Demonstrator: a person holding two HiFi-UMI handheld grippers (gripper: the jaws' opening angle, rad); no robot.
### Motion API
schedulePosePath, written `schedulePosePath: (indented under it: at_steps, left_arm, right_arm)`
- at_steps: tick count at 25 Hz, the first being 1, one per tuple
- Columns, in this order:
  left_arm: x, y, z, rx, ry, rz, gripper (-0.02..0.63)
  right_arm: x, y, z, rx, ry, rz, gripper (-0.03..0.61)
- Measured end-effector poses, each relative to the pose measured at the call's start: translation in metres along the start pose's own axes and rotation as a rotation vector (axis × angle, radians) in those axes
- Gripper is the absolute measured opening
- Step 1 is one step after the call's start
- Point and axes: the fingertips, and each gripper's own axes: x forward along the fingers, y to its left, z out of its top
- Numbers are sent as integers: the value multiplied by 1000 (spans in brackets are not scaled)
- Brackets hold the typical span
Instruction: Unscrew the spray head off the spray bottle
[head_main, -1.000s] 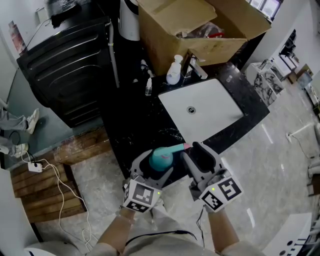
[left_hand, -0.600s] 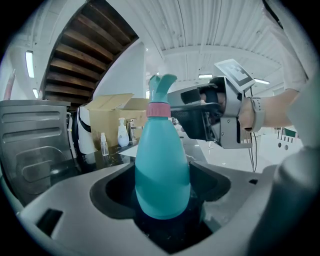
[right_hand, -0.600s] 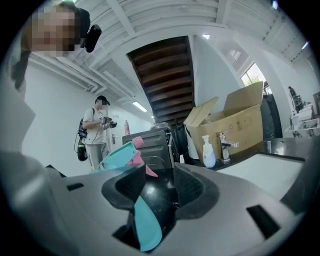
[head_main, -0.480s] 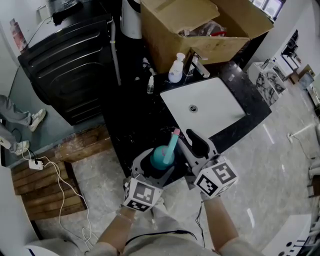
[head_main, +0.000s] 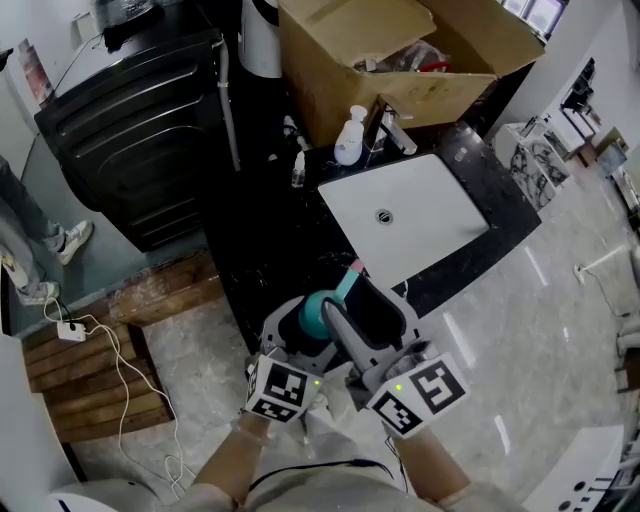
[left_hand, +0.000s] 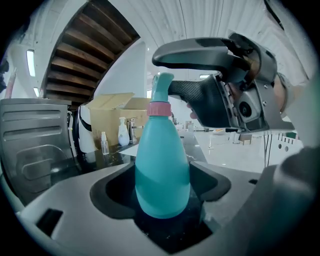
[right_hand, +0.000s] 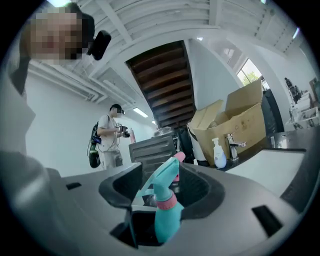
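A person stands at a black counter (head_main: 262, 240), on the near side of its white sink (head_main: 445, 225). Just in front of the sink, the left gripper (left_hand: 162, 189) is clamped around the belly of a teal spray bottle (left_hand: 162, 165), holding it upright, apparently so the body cannot turn. The right gripper (right_hand: 161, 196) straddles the teal spray head (right_hand: 166, 184) above its pink collar (right_hand: 166, 202). Its jaws are opening, with gaps on both sides, so nothing presses on the head. This is probably a release before another twist. The head sits on the bottle, not yet off.
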Motion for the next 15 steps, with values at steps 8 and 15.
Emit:
schedulePosePath:
  at_steps: [8,15]
  left_arm:
    - [1,-1,-4,-4,9,-3,342]
    - [0,0,-1,-12,-1,-5,342]
  right_arm:
    - [6,4,-28,-59,120,-4,218]
    - [0,-5,-36,-125,138,27,152]
